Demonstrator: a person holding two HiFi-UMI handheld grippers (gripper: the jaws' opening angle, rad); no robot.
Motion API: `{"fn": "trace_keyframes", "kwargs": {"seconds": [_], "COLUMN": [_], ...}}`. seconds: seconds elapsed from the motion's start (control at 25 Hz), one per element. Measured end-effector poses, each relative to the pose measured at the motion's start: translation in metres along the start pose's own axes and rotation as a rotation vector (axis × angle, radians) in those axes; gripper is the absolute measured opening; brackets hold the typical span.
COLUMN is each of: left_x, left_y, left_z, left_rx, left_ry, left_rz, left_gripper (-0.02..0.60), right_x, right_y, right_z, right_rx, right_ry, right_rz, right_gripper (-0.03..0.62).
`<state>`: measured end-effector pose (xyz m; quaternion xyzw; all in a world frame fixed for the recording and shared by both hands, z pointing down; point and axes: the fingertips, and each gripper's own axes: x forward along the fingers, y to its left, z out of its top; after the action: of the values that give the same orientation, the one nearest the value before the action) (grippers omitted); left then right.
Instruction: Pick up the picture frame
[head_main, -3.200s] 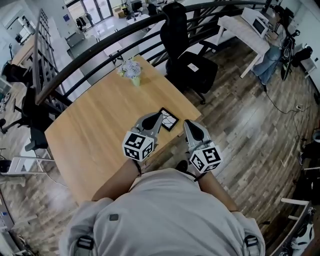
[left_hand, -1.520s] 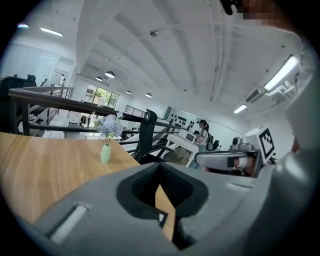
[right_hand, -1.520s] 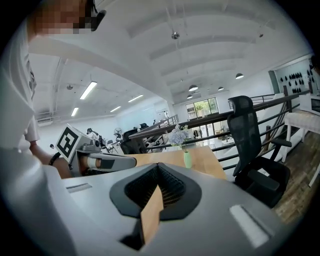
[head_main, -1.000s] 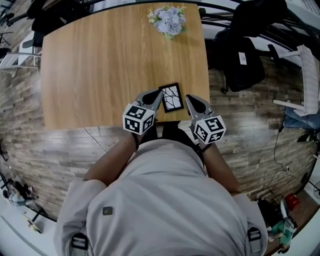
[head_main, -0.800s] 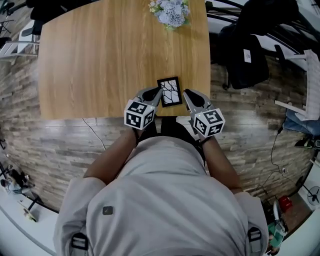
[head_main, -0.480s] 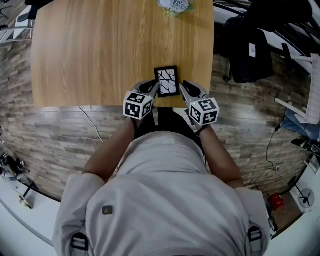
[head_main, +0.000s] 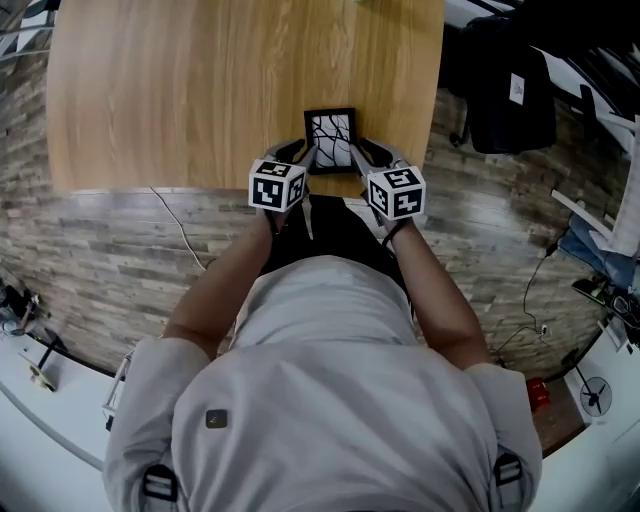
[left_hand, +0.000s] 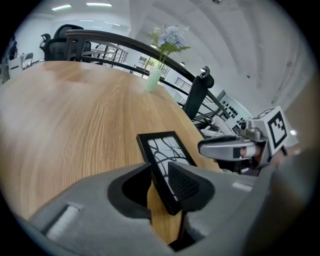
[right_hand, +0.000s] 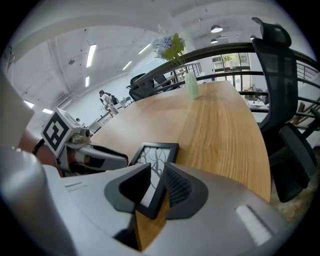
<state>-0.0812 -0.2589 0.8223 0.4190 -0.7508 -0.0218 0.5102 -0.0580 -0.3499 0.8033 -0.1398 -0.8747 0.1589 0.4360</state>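
Head view, left of centre: left gripper (head_main: 297, 152) is held at the near edge of the table (head_main: 180, 90), jaws spread wide, having just been opening. In the left gripper view, the left gripper (left_hand: 159, 176) is set astride the near left edge of the picture frame (left_hand: 161, 148). That edge is seen between the 2 jaws, with a gap visible at the left jaw; nothing is gripped.

Upper centre of the head view: picture frame (head_main: 330, 138) is laid flat on the table, just inside the near edge, between the 2 grippers.

Right of centre: right gripper (head_main: 362, 152), jaws likewise wide, also just been opening. In the right gripper view, the right gripper (right_hand: 157, 187) is placed over the near right corner of the picture frame (right_hand: 155, 156). The corner is seen between the jaws, not clamped.

Flower vase (left_hand: 153, 81) is seen at the far end of the table, well apart from the frame.
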Motion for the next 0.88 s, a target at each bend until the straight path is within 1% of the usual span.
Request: {"fn": "trace_keyframes", "kwargs": {"seconds": [0.32,0.44,0.72,0.8,0.88], "left_x": [0.016,0.017,0.018,0.018,0.017], "left_y": [0.008,0.007,0.009,0.009,0.01], "left_z": [-0.008,-0.007,-0.007,-0.008,-0.008], "left_rx": [-0.035,-0.032,-0.006,-0.003,-0.008], "left_ry": [0.02,0.022,0.028,0.028,0.022], "left_rz": [0.027,0.036,0.082,0.082,0.075], "left_gripper": [0.12,0.12,0.115,0.112,0.109], "right_x": [0.02,0.025,0.034,0.034,0.035], "right_y": [-0.008,-0.01,-0.012,-0.011,-0.011], "right_z": [-0.014,-0.016,-0.021,-0.022,-0.022], "right_rx": [0.02,0.029,0.042,0.04,0.054], "right_ry": [0.048,0.056,0.08,0.08,0.075], "right_rz": [0.007,0.008,-0.048,-0.066,-0.064], "right_gripper": [0.104,0.109,0.114,0.112,0.109]}}
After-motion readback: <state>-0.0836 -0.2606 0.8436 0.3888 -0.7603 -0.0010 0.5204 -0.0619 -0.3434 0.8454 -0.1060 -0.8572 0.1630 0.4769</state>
